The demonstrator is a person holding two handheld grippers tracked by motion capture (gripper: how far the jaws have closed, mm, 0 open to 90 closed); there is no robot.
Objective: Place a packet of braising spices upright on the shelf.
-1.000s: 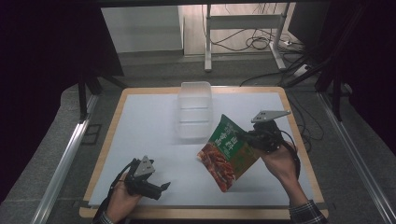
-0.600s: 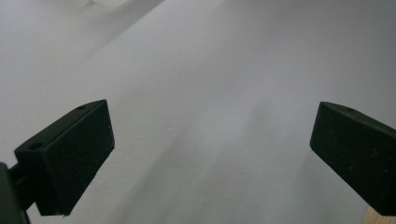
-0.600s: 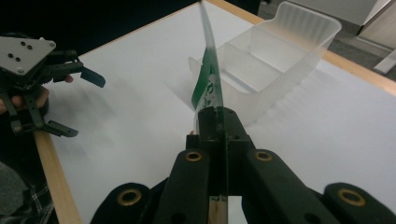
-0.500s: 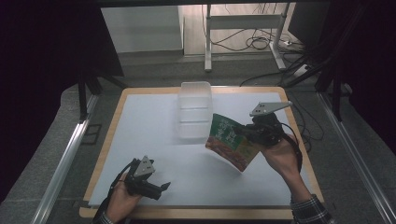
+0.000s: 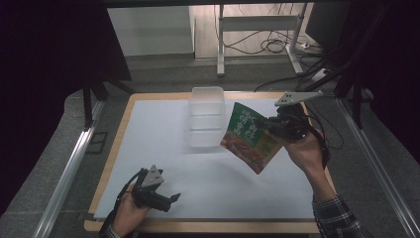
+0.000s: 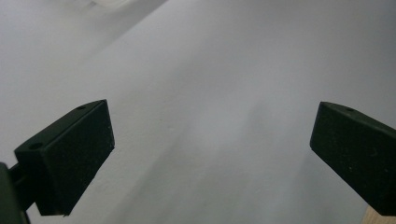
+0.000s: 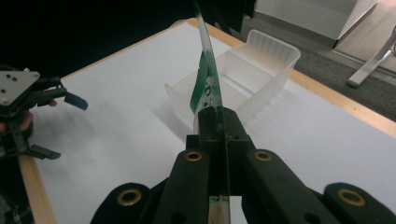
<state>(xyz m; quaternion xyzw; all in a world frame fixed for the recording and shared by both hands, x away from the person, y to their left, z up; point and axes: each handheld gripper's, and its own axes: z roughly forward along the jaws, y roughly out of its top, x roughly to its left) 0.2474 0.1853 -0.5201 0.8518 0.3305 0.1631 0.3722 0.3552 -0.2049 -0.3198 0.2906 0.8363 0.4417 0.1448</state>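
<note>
A green and red snack pouch [image 5: 249,137] hangs in the air just right of a clear plastic container [image 5: 205,116] that stands at the back middle of the white table [image 5: 158,134]. My right gripper [image 5: 275,130] is shut on the pouch's right edge. In the right gripper view the pouch [image 7: 204,86] stands edge-on between the closed jaws of the right gripper [image 7: 218,117], with the container [image 7: 254,70] right behind it. My left gripper [image 5: 171,201] rests open near the front left edge; its jaws stand wide apart over bare table [image 6: 210,84] with nothing between them.
The table's wooden rim [image 5: 208,227] runs along the front edge. Metal rails [image 5: 69,168] flank the table on both sides. Cables and a desk frame [image 5: 257,25] lie on the floor beyond the table. The left gripper [image 7: 28,100] sits far off in the right gripper view.
My right gripper has carried the pouch up and toward the back, closer to the container. The left gripper has stayed put.
</note>
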